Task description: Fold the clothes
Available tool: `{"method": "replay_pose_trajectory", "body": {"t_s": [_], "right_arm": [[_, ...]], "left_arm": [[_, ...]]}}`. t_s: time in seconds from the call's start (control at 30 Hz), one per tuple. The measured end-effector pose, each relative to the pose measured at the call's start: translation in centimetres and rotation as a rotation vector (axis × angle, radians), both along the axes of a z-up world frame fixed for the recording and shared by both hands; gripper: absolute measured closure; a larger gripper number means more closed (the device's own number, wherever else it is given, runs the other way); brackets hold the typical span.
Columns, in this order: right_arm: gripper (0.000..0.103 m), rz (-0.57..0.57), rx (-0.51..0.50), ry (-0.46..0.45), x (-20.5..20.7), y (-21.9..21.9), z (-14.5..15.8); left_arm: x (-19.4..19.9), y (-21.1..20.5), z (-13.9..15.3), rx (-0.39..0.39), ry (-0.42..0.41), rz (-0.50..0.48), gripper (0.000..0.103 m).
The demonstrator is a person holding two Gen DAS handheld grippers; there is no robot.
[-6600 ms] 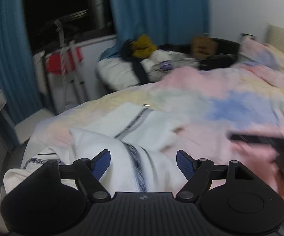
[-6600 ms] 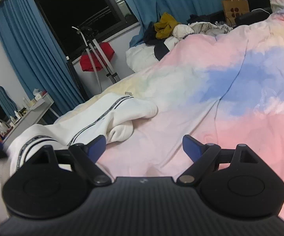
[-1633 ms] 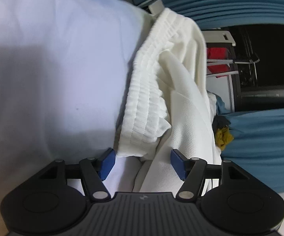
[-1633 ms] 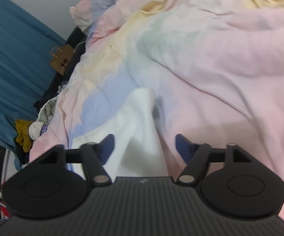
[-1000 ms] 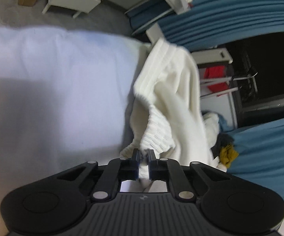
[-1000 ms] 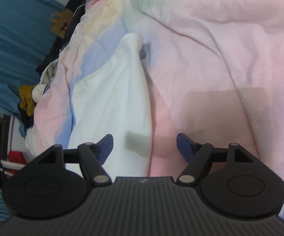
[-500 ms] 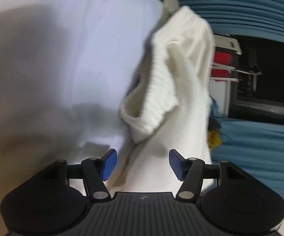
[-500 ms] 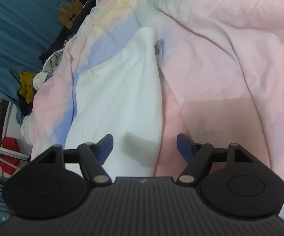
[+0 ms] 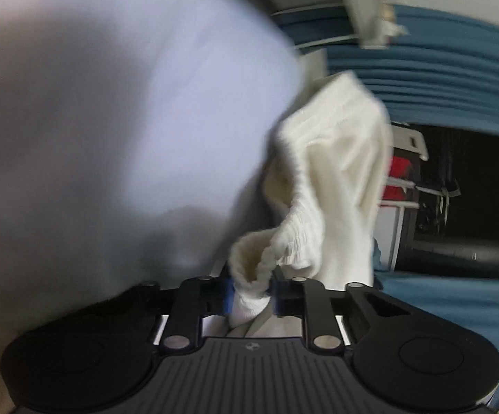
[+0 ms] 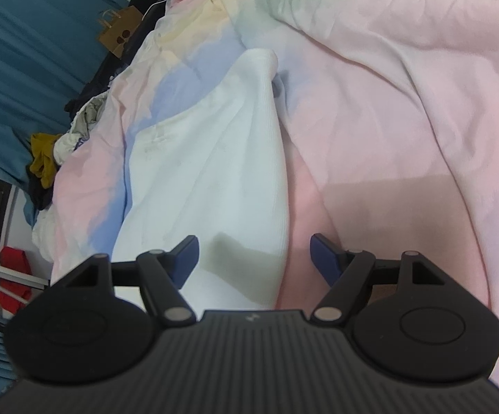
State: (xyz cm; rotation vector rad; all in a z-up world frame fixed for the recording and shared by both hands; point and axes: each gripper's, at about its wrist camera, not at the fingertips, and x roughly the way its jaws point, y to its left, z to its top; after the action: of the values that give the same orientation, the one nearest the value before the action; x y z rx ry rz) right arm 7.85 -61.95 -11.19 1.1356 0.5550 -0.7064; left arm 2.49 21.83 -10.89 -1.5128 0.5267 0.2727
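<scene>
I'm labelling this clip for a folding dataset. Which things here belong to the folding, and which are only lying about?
In the job:
- white garment, spread on the pastel duvet
- its ribbed waistband, clamped by the left gripper
- right gripper, open over the garment

Lying about:
- heap of clothes
- brown paper bag
- blue curtains
- red cloth on a rack

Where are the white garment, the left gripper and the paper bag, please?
white garment (image 9: 335, 158): left wrist view, ribbed waistband.
left gripper (image 9: 251, 291): left wrist view, between its fingers.
paper bag (image 10: 118, 32): right wrist view, its front.
</scene>
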Motion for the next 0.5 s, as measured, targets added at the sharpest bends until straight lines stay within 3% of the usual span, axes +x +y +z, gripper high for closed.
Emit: {"method": "replay_pose_trajectory", "body": {"t_s": [0.27, 0.37, 0.5], "right_arm": [[0.029, -0.021, -0.005, -0.046, -0.5, -0.9, 0.3], [0.029, -0.066, -0.005, -0.090, -1.2, -2.0, 0.8], [0.029, -0.120, -0.015, -0.134, -2.3, -3.9, 0.9]], "left_arm": [[-5.0, 7.4, 10.1, 0.292, -0.126, 0.022, 0.088], [-5.9, 10.3, 10.7, 0.287, -0.068, -0.008, 0.088], [-6.6, 12.4, 8.9, 0.235, 0.010, -0.042, 0.088]]}}
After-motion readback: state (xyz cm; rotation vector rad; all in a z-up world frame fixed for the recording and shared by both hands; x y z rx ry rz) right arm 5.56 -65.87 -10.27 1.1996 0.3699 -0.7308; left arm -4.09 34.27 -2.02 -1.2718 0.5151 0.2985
